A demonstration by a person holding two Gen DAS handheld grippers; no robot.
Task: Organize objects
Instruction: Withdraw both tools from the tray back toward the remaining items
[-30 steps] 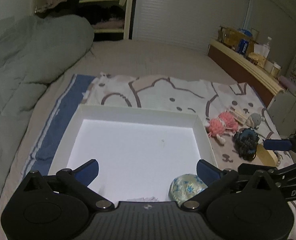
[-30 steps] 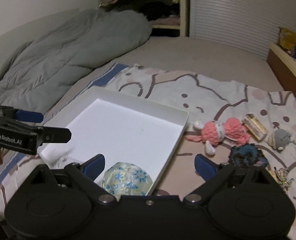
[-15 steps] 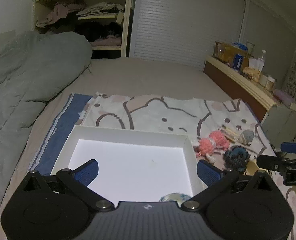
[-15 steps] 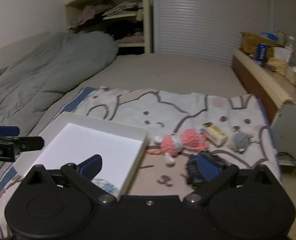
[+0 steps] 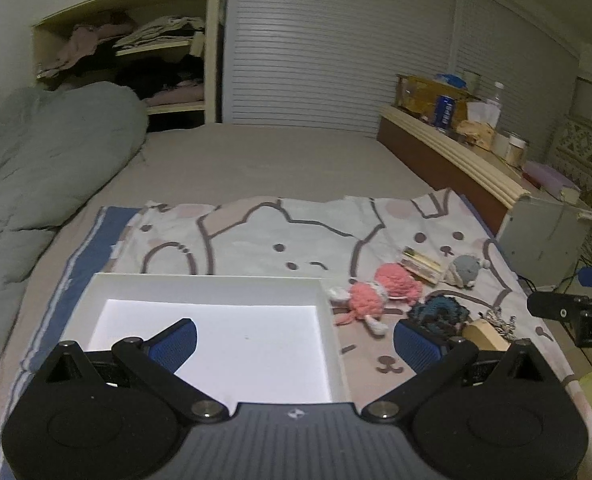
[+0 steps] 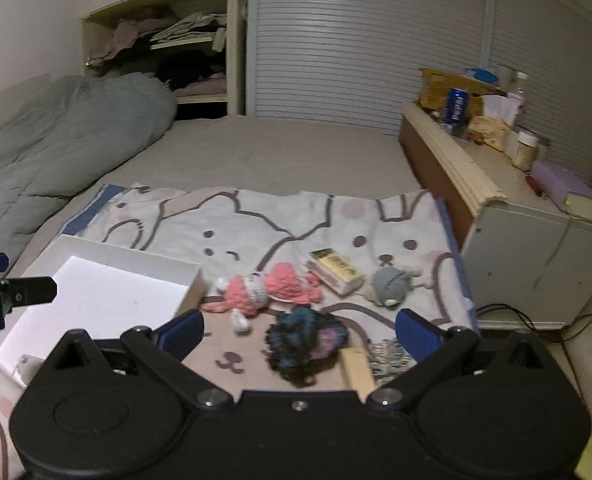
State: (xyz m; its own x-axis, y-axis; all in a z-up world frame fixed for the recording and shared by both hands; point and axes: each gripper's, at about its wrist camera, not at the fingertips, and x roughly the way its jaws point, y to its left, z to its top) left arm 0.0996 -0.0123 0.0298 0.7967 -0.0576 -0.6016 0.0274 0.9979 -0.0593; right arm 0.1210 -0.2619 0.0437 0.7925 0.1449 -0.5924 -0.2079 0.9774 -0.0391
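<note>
A shallow white box (image 5: 199,284) (image 6: 107,248) lies on a cartoon-print cloth on the bed. Right of it lie a pink crochet doll (image 5: 376,296) (image 6: 271,288), a dark blue-and-purple crochet piece (image 5: 436,312) (image 6: 304,336), a yellow packet (image 5: 420,262) (image 6: 336,270), a grey crochet toy (image 5: 464,270) (image 6: 390,284), a wooden piece (image 5: 484,332) (image 6: 358,368) and a small metal trinket (image 6: 388,354). My left gripper (image 5: 293,340) hangs open over the box's near side. My right gripper (image 6: 300,330) stands open above the dark crochet piece, holding nothing.
A grey-green duvet (image 5: 43,168) is heaped along the left. A low shelf (image 6: 456,160) with a can, bottles and packets runs along the bed's right side, with a white cabinet (image 6: 536,256) and cables beside it. Open shelving with clothes stands at the back.
Both grippers have pulled back and lifted their view; the right one swung right, from the box towards the toys. The patterned pouch in the box's near corner has dropped out of sight.
</note>
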